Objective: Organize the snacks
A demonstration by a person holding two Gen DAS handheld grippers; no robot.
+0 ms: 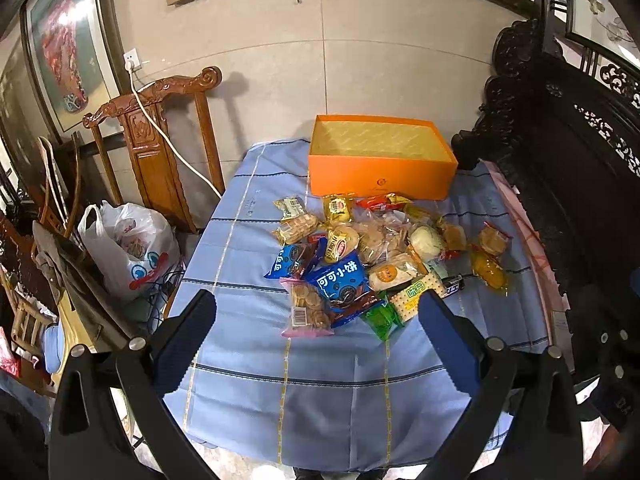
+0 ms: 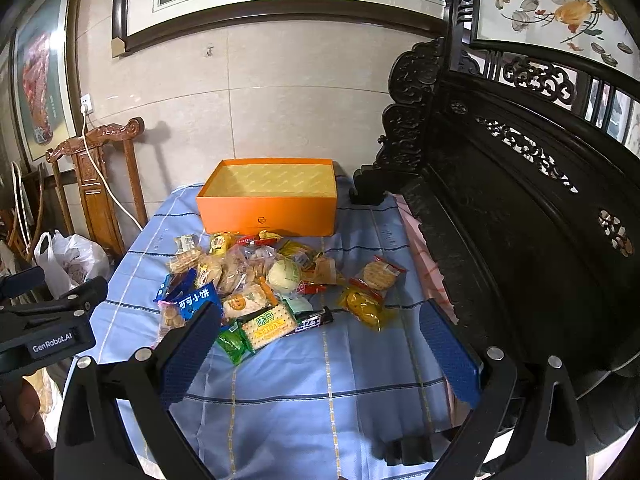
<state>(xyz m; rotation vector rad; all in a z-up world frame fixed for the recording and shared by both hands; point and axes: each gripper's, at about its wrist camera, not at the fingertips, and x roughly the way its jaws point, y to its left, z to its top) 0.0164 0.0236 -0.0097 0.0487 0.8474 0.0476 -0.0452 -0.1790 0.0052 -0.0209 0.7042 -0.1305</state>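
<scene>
A heap of wrapped snacks (image 1: 360, 248) (image 2: 256, 280) lies in the middle of a table under a blue striped cloth (image 1: 328, 380) (image 2: 320, 392). Behind the heap stands an open orange box (image 1: 380, 172) (image 2: 268, 212), empty inside. A blue cookie pack (image 1: 340, 282) and a pink-edged cracker pack (image 1: 306, 310) lie nearest my left gripper (image 1: 318, 312), which hovers open just short of them. My right gripper (image 2: 320, 320) is open above the cloth, close to a yellow cracker pack (image 2: 268, 326) and a yellow-wrapped snack (image 2: 364, 306). The left gripper's body (image 2: 48, 328) shows at the right wrist view's left edge.
A carved wooden chair (image 1: 160, 140) (image 2: 100, 184) stands left of the table with a white cable draped over it. A white plastic bag (image 1: 128, 248) sits on the floor by it. Dark carved furniture (image 1: 560, 160) (image 2: 500, 200) borders the table's right side. A tiled wall is behind.
</scene>
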